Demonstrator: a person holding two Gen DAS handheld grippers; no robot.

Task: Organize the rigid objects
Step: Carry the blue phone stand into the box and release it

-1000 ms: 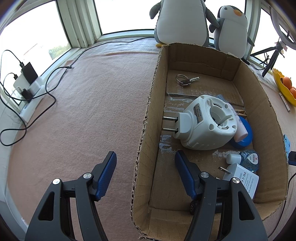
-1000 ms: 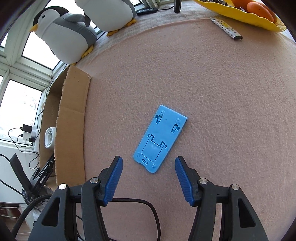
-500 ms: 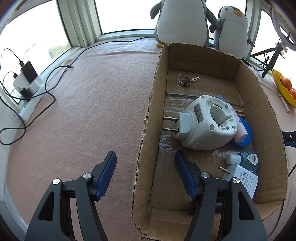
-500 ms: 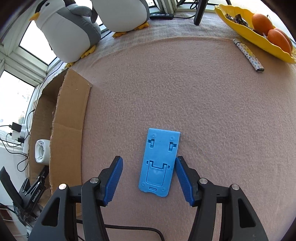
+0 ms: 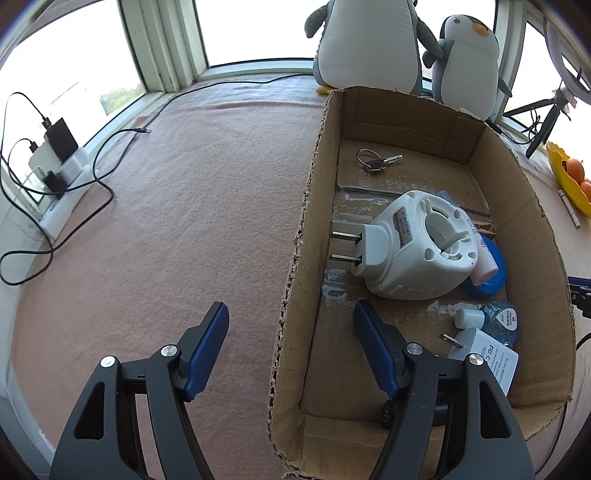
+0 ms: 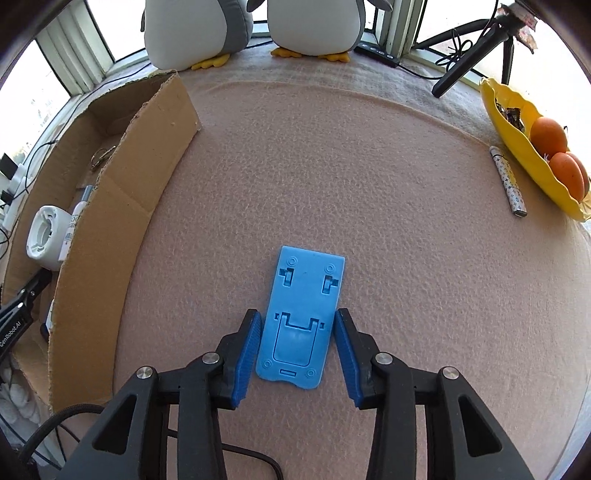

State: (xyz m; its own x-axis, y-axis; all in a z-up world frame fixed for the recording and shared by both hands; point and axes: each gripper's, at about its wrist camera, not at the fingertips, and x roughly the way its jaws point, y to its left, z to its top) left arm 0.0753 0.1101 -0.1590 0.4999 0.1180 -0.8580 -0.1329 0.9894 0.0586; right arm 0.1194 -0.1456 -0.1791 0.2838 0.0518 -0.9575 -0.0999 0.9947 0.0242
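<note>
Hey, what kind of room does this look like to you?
Probably a home room, set up on a pink felt-covered table by a bright window. Two grey-and-white plush penguins sit on the sill, and a yellow fruit dish with oranges stands to one side.

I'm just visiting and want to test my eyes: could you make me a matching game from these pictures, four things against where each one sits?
Things:
1. keys
2. oranges
3. blue phone stand
4. toy penguins

Places:
A. flat on the pink cloth, between the right claw's fingers
B. by the window
C. in the cardboard box
D. in the yellow dish

Pairs: 1-C, 2-D, 3-A, 4-B
</note>
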